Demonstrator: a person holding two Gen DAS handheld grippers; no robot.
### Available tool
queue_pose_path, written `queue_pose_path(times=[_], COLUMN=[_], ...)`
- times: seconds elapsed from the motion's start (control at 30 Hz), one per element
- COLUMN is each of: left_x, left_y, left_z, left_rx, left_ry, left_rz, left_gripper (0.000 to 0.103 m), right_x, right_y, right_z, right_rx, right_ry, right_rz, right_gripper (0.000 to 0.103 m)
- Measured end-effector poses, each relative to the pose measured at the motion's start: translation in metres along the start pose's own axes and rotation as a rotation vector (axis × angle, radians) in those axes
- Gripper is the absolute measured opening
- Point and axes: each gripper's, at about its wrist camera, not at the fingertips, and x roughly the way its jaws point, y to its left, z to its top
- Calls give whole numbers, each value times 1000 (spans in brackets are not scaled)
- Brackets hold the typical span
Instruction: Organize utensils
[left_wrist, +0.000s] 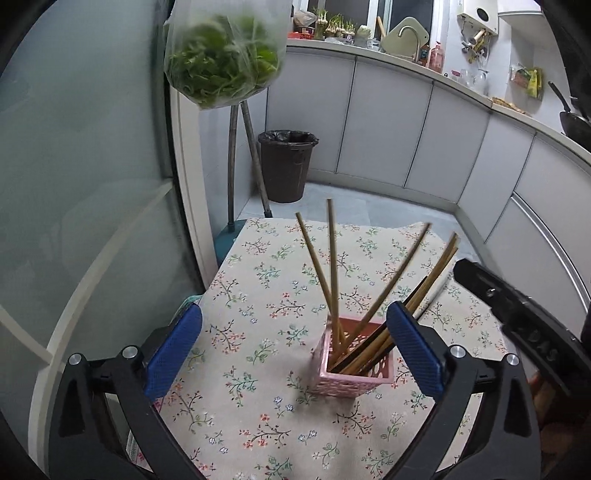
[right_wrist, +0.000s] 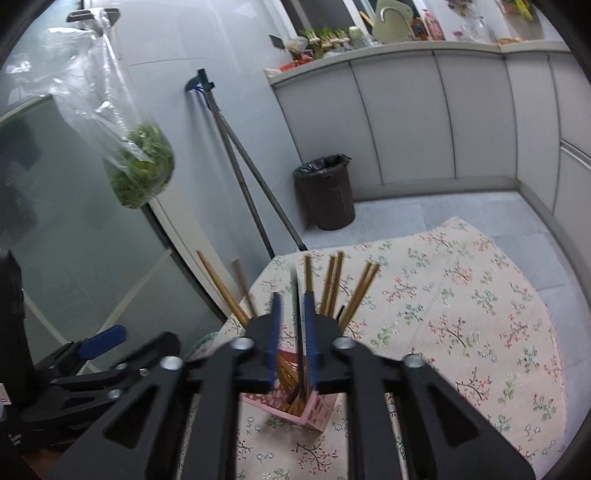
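Chopsticks upright in pink holder (fanned out); bin bag-lined.

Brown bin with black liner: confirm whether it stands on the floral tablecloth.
No, the brown bin stands on the grey floor beyond the floral tablecloth.

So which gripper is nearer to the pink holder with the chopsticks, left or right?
Right. The right gripper is directly above the pink holder, its fingers among the chopsticks. The left gripper stands wide open around the holder, not touching it.
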Motion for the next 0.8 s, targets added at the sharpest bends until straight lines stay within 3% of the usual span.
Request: queue_pose_path(times=[0.13, 0.23, 0.3, 0.47, 0.6, 0.8], left_x=[-11, -27, -48, -96, -139, -182], left_y=[-2, -12, -24, -60, -80, -95], left_z=[-2, -3, -2, -5, -12, -21], left_rx=[-23, -22, -11, 60, 97, 125], left_ry=[-20, -29, -65, -97, -134, -179], left_rz=[12, 10, -1, 27, -19, -12], left_gripper=[96, 96, 96, 96, 96, 96], right_x=[-29, -62, -90, -150, -197, -247], right_y=[-5, -8, -5, 6, 10, 9], right_z=[6, 13, 14, 13, 11, 2], right_rx=[1, -21, -81, -157, -137, -94], right_ry=[-50, -91, -125, -153, -138, -170], right_rz=[-16, -84, -168, -331, -424, -515], right_gripper=[43, 62, 76, 94, 96, 96])
